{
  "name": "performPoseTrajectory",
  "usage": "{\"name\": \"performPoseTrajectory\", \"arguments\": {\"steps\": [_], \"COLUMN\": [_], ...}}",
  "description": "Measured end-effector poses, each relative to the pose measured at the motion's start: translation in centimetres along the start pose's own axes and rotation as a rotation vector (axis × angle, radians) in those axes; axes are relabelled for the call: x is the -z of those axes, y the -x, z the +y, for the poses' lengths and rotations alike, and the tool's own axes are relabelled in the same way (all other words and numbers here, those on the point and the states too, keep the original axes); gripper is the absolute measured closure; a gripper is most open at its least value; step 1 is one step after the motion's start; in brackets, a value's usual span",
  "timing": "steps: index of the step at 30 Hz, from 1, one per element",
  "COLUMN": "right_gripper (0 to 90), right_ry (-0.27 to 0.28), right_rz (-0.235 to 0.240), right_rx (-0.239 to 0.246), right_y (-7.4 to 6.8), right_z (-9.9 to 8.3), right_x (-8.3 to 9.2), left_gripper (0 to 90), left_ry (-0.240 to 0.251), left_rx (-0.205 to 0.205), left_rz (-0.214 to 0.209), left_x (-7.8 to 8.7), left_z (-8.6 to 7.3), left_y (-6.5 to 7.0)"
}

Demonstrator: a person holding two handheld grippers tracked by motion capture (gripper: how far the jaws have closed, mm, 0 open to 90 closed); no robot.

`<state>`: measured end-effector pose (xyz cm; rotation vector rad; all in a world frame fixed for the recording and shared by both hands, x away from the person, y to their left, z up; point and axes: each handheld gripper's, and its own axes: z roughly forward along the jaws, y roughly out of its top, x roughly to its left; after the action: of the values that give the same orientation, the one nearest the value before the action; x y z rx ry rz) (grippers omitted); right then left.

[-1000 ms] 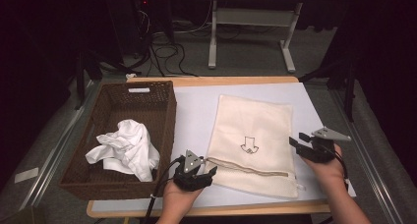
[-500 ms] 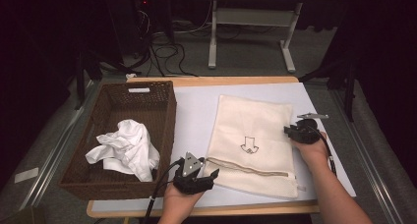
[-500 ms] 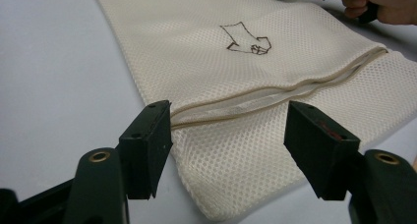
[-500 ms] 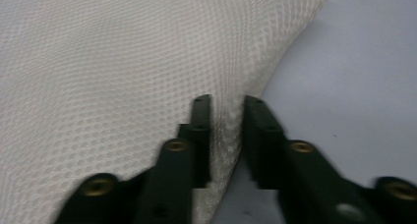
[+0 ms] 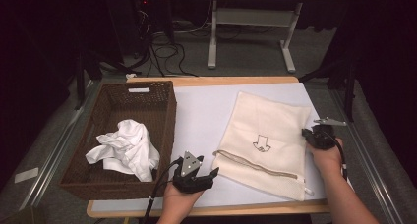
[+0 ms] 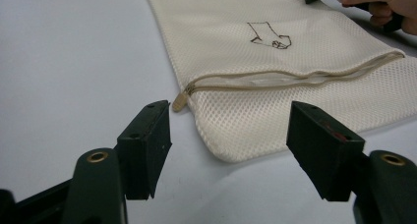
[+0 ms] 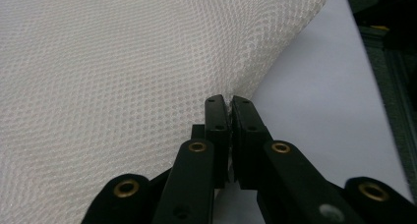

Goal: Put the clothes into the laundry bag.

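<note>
A cream mesh bag (image 5: 270, 130) with a printed arrow lies flat on the white table, its zipper along the near edge. My left gripper (image 5: 199, 169) rests by the bag's near left corner. Its jaws (image 6: 228, 130) stand open and have just been opening a little, with nothing between them; the zipper pull (image 6: 179, 102) lies just ahead. My right gripper (image 5: 307, 133) sits at the bag's right edge. Its jaws (image 7: 228, 101) have just been closing and are now shut on the hem of the mesh (image 7: 123, 86).
A brown wicker basket (image 5: 167, 116) stands at the table's left, with a crumpled white cloth (image 5: 125, 148) inside. Bare table (image 5: 201, 111) lies between basket and bag. Desk legs and cables sit on the floor beyond the far edge.
My right gripper moved left from beside the table's right edge onto the bag's right hem and closed on it. The left gripper stayed in place.
</note>
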<state>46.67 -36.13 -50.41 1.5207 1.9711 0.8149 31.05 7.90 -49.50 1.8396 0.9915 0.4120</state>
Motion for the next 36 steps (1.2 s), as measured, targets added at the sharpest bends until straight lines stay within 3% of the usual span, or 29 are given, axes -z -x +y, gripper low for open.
{"name": "performPoseTrajectory", "arguments": {"steps": [4,6,9,11,14,16,17,21,22,25,26,31,36], "right_gripper": [85.4,77.1,59.6,42.0,19.4,14.3,4.2,0.5,0.5,0.5,0.4,0.4,0.4], "right_ry": [0.006,0.010,0.054,0.088,0.132,0.145,0.174,0.198,0.219,0.228,0.272,0.273,0.287], "right_rz": [-0.007,-0.002,0.019,0.046,0.050,0.050,0.054,0.097,0.111,0.121,0.133,0.154,0.166], "right_rx": [-0.016,-0.015,0.004,0.004,0.041,0.058,0.086,0.119,0.151,0.168,0.188,0.210,0.202], "right_y": [1.0,1.1,1.0,0.5,-0.6,-1.0,-2.1,-3.7,-5.3,-6.3,-7.1,-7.3,-7.0], "right_z": [-0.8,-0.9,-1.0,-1.1,-1.7,-1.9,-2.4,-2.8,-3.3,-3.7,-4.6,-6.1,-6.2], "right_x": [0.6,0.8,1.7,2.6,4.2,4.8,6.3,8.2,9.9,11.0,12.0,12.1,12.3], "left_gripper": [33.1,32.8,31.2,28.9,22.6,15.9,14.9,2.1,0.2,0.2,0.2,0.2,0.2], "left_ry": [0.005,0.004,-0.012,-0.006,0.004,0.005,0.009,-0.001,-0.013,-0.022,-0.021,0.008,0.040], "left_rx": [-0.007,-0.015,-0.005,-0.013,-0.022,-0.025,-0.025,-0.015,-0.018,-0.017,-0.031,-0.045,-0.066], "left_rz": [-0.002,-0.007,-0.016,0.001,0.030,0.043,0.047,0.036,0.036,0.024,0.031,0.044,0.059], "left_x": [-0.1,-0.2,-0.3,-0.3,-0.3,-0.4,-0.4,-0.6,-0.6,-0.6,-0.5,-0.3,0.2], "left_z": [0.0,0.0,-0.1,-0.1,-0.1,0.0,0.0,0.1,0.1,0.1,0.0,0.3,1.0], "left_y": [0.2,0.3,0.2,0.1,0.1,0.2,0.2,0.2,0.3,0.4,0.5,0.8,1.3]}}
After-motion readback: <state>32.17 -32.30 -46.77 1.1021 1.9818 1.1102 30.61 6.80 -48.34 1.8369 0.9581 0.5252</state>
